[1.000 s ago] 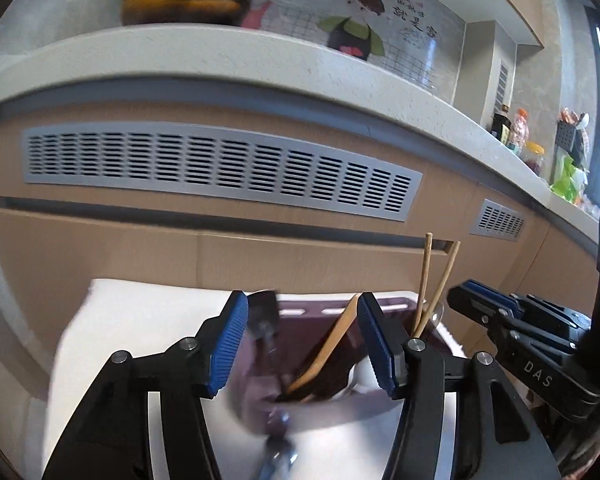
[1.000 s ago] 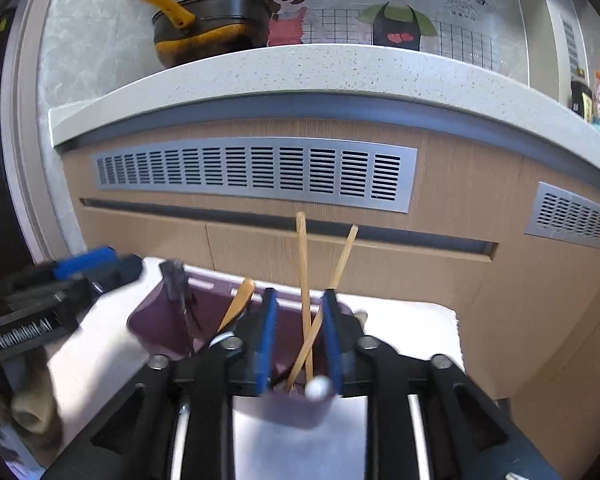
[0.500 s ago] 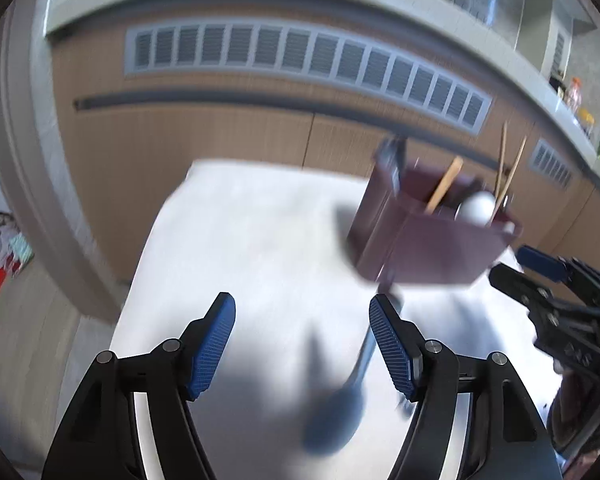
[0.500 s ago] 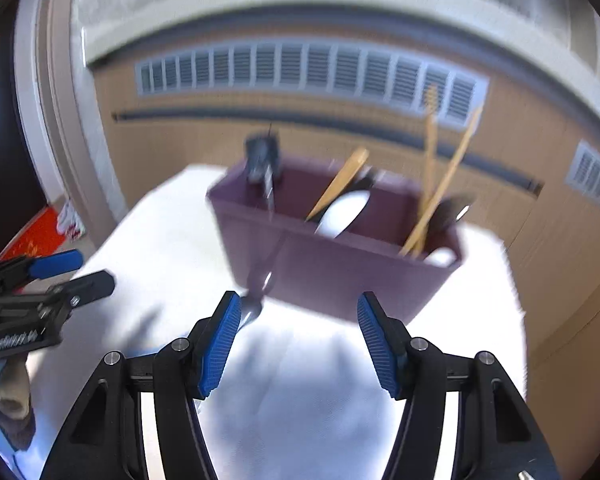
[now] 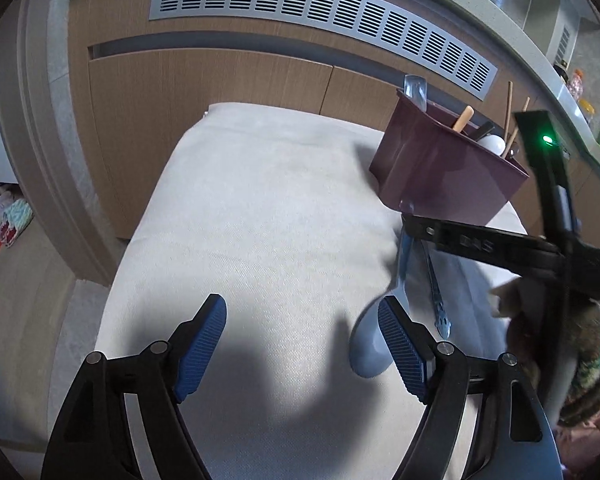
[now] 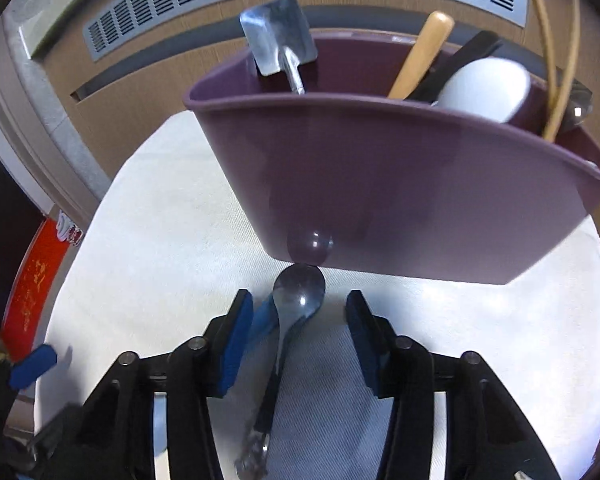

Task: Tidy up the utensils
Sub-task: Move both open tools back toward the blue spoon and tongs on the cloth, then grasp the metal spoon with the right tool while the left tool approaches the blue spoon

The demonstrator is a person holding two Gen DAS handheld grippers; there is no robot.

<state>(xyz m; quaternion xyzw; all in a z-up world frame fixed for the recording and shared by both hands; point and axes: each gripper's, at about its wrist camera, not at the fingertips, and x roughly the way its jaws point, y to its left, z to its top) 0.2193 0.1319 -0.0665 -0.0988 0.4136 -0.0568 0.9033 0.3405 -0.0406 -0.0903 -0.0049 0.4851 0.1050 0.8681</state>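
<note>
A dark purple plastic utensil caddy [image 6: 400,200] with a flared rim stands on a white cloth-covered table [image 5: 260,220], and it serves as the anchor for everything else. Inside it, toward its left end, a small square-bladed metal scoop [image 6: 278,36] sticks up above the rim; toward its right end stand a light wooden handle [image 6: 420,54], a flat black utensil handle [image 6: 466,60], a rounded white plastic spoon bowl [image 6: 484,88] and a pair of thin bamboo chopsticks [image 6: 560,60] leaning out over the rim. Just in front of the caddy's near wall a dark, glossy metal spoon [image 6: 296,308] lies on the cloth, its bowl touching or almost touching the wall and mirrored in it, its ornate handle end pointing away from the caddy. Beside this spoon lies a pale blue-grey ladle-shaped spoon [image 5: 370,344]. The right gripper [image 6: 298,312] straddles the dark spoon in front of the caddy; its jaws have just been closing but stand apart from the spoon, gripping nothing. The left gripper [image 5: 302,328], farther from the caddy, has just been opening and is wide and empty, its right pad [image 5: 400,344] overlapping the pale spoon's bowl.
</note>
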